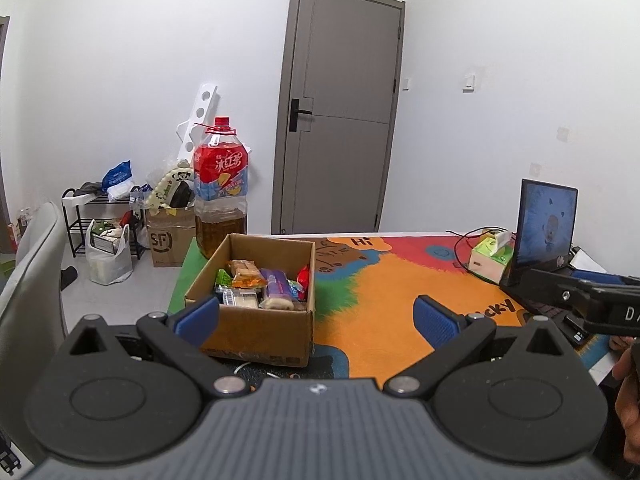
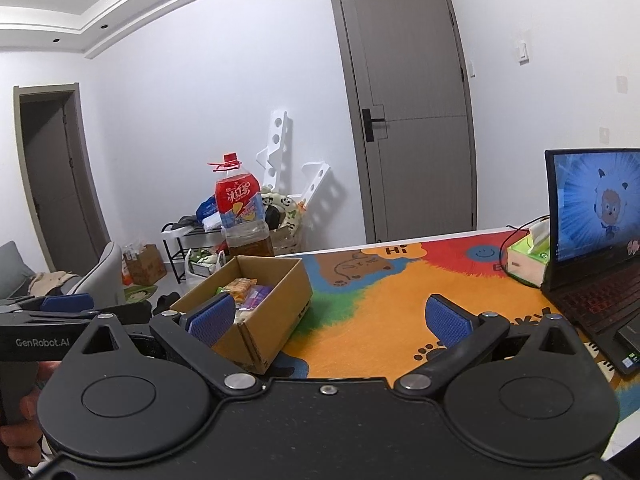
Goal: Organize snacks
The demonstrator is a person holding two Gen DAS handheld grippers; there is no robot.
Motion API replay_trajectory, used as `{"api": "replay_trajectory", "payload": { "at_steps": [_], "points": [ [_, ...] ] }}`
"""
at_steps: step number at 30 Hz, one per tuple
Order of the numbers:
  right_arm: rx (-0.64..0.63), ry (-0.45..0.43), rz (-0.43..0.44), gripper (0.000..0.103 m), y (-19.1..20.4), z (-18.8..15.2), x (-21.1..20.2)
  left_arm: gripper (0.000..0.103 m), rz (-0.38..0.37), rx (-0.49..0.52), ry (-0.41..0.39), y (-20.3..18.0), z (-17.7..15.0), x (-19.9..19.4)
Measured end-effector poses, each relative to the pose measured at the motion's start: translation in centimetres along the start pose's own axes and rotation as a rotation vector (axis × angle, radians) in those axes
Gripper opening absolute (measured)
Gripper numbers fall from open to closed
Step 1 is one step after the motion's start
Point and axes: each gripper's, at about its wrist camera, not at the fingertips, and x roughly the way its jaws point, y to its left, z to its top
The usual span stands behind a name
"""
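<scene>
The snacks (image 1: pixel 260 284) lie heaped in an open cardboard box (image 1: pixel 256 332): small wrapped packets in orange, purple, green, red and pale clear wrappers, piled loosely and filling the bottom of the box below its rim. The box is plain brown with its flaps open and stands on the left part of the table, on a bright play-mat cover (image 1: pixel 384 280) in orange, green, red and blue with cartoon animals and the word "Hi".

Just behind the box stands a big bottle (image 1: pixel 220 184) with a red cap and red label, brown liquid low in it. At the right end of the table are a green tissue box (image 1: pixel 490 258) and an open laptop (image 1: pixel 546 232) showing a cartoon.

The left gripper (image 1: pixel 316 316) hangs above the near edge of the table, its blue-padded fingers spread wide, with nothing between them; the left finger overlaps the box's near corner in view. The right gripper (image 2: pixel 332 318) is likewise wide open and empty, near the box's right side. A hand (image 2: pixel 20 420) grips the left gripper's handle.
</scene>
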Motion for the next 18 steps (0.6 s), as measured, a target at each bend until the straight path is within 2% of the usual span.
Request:
{"api": "replay_trajectory", "payload": {
  "at_steps": [18],
  "points": [
    [-0.028,0.034,0.001,0.103,0.7,-1.2,0.3,0.102,0.011,-0.014,0.031,1.2,-1.5,0.2]
  ]
}}
